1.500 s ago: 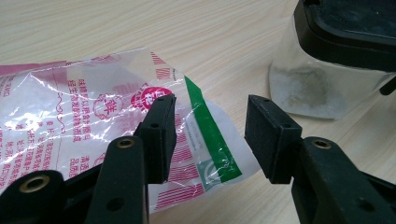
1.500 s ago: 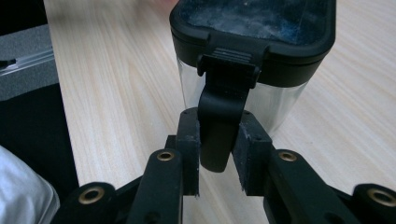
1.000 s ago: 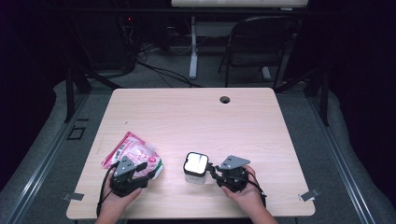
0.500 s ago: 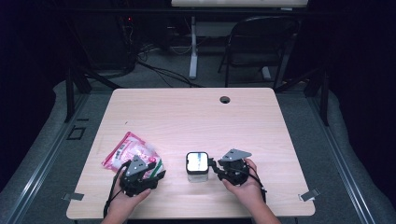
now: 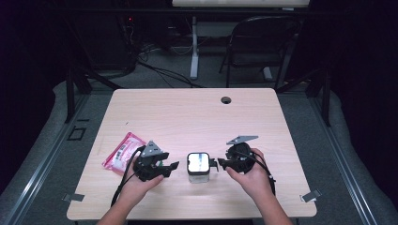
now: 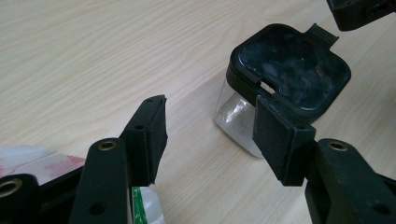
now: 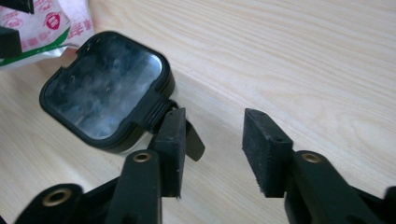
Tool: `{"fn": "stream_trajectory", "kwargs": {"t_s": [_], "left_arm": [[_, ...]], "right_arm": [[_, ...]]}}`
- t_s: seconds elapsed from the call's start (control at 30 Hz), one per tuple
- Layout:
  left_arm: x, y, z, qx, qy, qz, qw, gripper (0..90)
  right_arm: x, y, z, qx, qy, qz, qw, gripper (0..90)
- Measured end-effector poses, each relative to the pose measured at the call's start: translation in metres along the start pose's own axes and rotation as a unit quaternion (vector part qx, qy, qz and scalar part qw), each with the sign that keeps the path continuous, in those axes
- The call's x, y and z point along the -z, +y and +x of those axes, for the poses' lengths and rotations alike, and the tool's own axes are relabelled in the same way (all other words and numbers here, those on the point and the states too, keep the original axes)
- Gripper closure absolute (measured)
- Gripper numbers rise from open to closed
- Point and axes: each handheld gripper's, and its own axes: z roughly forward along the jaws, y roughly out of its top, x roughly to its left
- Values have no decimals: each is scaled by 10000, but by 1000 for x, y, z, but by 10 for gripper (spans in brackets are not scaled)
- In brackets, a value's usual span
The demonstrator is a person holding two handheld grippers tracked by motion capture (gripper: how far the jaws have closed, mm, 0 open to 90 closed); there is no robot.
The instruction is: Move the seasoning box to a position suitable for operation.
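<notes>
A small clear box with a black lid (image 5: 198, 166) stands near the table's front edge. It shows up close in the left gripper view (image 6: 289, 79) and the right gripper view (image 7: 105, 88). A pink snack packet (image 5: 123, 152) lies flat to its left. My left gripper (image 5: 171, 166) sits between packet and box, pointing at the box. Its jaws (image 6: 212, 112) have just been opening and hold nothing. My right gripper (image 5: 215, 164) faces the box from the right. Its jaws (image 7: 215, 116) have also just been opening, empty, with one pad beside the lid's tab.
The light wooden table (image 5: 187, 117) has a round cable hole (image 5: 226, 100) near its far edge. A dark chair (image 5: 263, 42) and cables stand on the floor beyond the table. Metal clips (image 5: 310, 196) sit at the front corners.
My left gripper has moved right, off the packet and toward the box. My right gripper has lifted a little beside the box. Both pairs of jaws stand wider. The box has not moved.
</notes>
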Motion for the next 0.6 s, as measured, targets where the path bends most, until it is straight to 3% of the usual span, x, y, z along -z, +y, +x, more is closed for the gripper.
{"fn": "stream_trajectory", "kwargs": {"t_s": [0.1,0.17,0.23,0.37,0.57,0.6], "left_arm": [[-3,4,2,127,-66,36,9999,470],[-5,9,3,365,-187,49,9991,522],[-5,11,3,380,-167,68,9991,522],[-6,16,4,705,-134,86,9974,551],[-7,18,2,772,-20,121,9969,559],[-7,17,2,760,-17,179,9969,564]], "right_arm": [[0,7,1,-98,-5,104,9999,615],[-2,11,3,-166,12,145,9998,606],[-4,13,6,-335,94,180,9992,596],[-6,17,14,-590,192,274,9977,621],[-5,22,20,-703,268,307,9967,693],[-6,22,20,-703,287,362,9965,740]]}}
